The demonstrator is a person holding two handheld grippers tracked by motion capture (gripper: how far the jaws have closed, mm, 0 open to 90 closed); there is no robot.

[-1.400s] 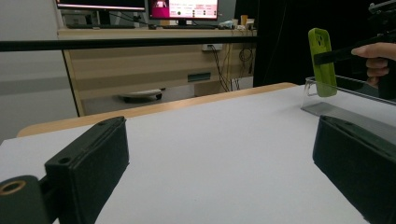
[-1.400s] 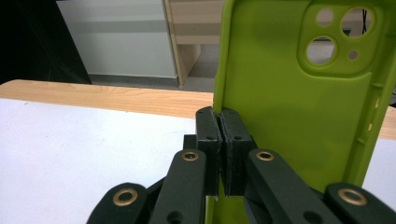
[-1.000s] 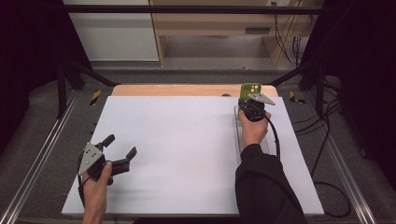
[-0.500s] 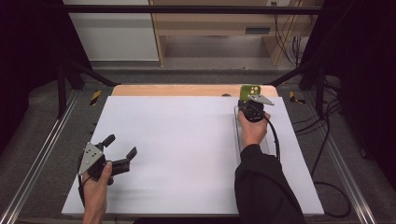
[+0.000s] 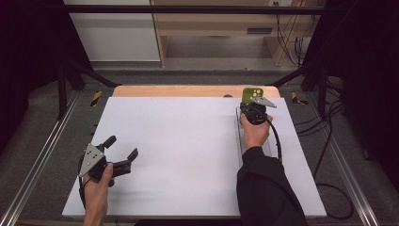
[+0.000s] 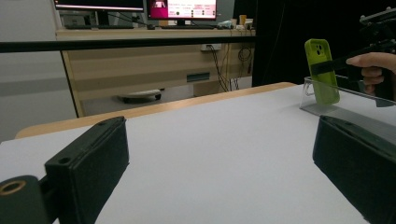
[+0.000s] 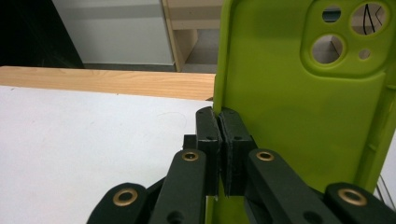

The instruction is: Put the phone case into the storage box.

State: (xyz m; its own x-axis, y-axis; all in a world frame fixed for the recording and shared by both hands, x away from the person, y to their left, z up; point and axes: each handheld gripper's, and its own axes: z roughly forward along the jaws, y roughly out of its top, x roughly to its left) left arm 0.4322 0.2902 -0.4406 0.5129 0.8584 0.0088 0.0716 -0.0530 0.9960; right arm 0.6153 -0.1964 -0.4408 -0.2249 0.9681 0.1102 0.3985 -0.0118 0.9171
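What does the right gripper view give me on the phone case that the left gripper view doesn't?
Right gripper view only: the right hand-held gripper closed on the left edge of the green phone case, pads pressed together on the thin wall, and the camera cutouts up close.

Left gripper view only: the case standing upright at the far end of a clear stand, the hand behind it, and the left hand-held gripper open with nothing between its jaws.

Both: the case, the white table top and its wooden far edge.

The setting is a lab or office test station: beyond the left gripper (image 6: 219, 177), monitors (image 6: 182, 8) stand on a wooden desk (image 6: 154, 60) (cables (image 5: 329, 155) trail beside the framed white table (image 5: 188, 155)).
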